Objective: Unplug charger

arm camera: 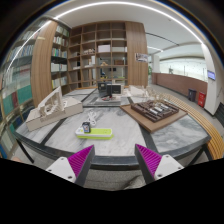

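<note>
A white and light-green power strip [98, 131] lies flat on the grey table [130, 135], well beyond my fingers and a little left of them. A small dark charger [87, 126] stands upright on the strip's left end. My gripper [114, 162] is open and empty, its magenta pads [80, 160] wide apart, low at the table's near edge. Nothing stands between the fingers.
A wooden board with a dark model [155, 111] lies on the table to the right. White architectural models [50, 108] stand on a table to the left. Tall bookshelves [100, 55] fill the back wall. A dark bar [112, 150] runs along the table's near edge.
</note>
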`<state>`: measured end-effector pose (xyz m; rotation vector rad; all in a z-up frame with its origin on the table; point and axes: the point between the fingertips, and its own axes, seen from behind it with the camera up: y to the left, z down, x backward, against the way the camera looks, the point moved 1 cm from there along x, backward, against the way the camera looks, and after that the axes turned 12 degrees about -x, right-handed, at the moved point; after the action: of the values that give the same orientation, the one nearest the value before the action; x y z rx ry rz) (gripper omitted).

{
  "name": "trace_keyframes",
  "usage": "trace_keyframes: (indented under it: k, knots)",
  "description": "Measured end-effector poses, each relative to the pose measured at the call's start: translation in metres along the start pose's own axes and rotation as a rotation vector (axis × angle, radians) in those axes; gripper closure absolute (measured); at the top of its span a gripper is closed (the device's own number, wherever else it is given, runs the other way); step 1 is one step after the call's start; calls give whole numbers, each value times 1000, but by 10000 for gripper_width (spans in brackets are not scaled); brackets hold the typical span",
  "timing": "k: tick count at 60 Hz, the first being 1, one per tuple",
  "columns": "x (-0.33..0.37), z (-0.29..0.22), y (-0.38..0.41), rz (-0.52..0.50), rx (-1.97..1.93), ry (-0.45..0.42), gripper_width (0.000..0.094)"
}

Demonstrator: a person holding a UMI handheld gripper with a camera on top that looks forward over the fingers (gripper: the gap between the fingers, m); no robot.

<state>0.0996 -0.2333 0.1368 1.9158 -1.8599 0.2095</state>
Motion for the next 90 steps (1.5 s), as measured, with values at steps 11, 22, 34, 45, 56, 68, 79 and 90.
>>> trace_keyframes:
  k: [11,22,34,45,56,68,79,90]
  knots:
    - [-51,-7,16,-22,8,22,105]
    - [-137,-2,72,-95,-15,64,113]
    - [-238,13,121,-119,30,86,153]
    - [-286,20,138,-102,139,56,653]
    - [-288,19,137,-101,108,34,809]
    - [-261,-38,145,-162,70,-100,833]
    - [-197,-141,104,-126,5,-277,834]
    - [-218,-101,8,24,-2,-108,806]
